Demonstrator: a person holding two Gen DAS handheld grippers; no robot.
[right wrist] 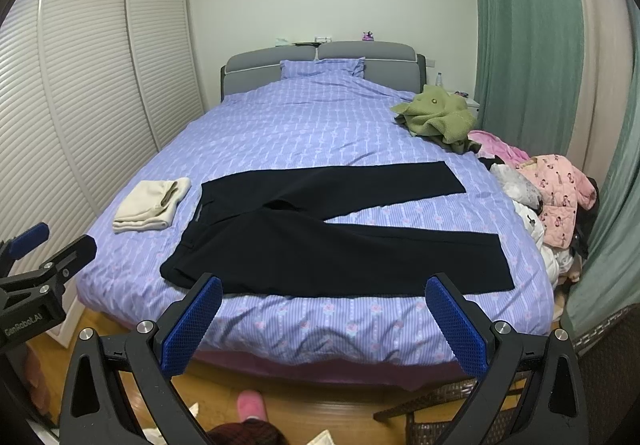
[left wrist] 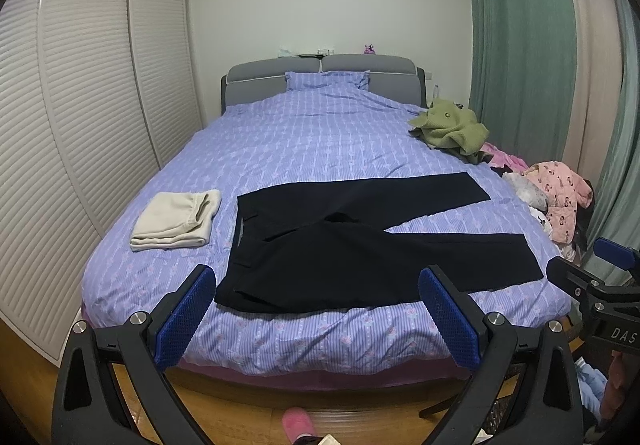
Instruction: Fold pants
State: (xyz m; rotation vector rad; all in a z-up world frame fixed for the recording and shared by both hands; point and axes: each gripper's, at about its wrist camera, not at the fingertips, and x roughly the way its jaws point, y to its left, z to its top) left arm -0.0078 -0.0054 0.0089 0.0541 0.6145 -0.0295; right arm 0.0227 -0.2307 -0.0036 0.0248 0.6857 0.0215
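Two grippers are hovering off the near bed edge, neither touching fabric. Left gripper (left wrist: 318,299) is holding its blue-padded fingers spread wide, nothing between them; right gripper (right wrist: 324,309) likewise spread and empty. Black long-legged pants (left wrist: 340,253) are lying flat on the purple striped duvet (left wrist: 304,141), waistband toward the left, both legs splayed apart toward the right. Folded cream cloth (left wrist: 176,219) is sitting just beside the waistband. Crumpled olive-green garment (left wrist: 450,125) and a pink quilted jacket (left wrist: 560,197) are piling along the right edge.
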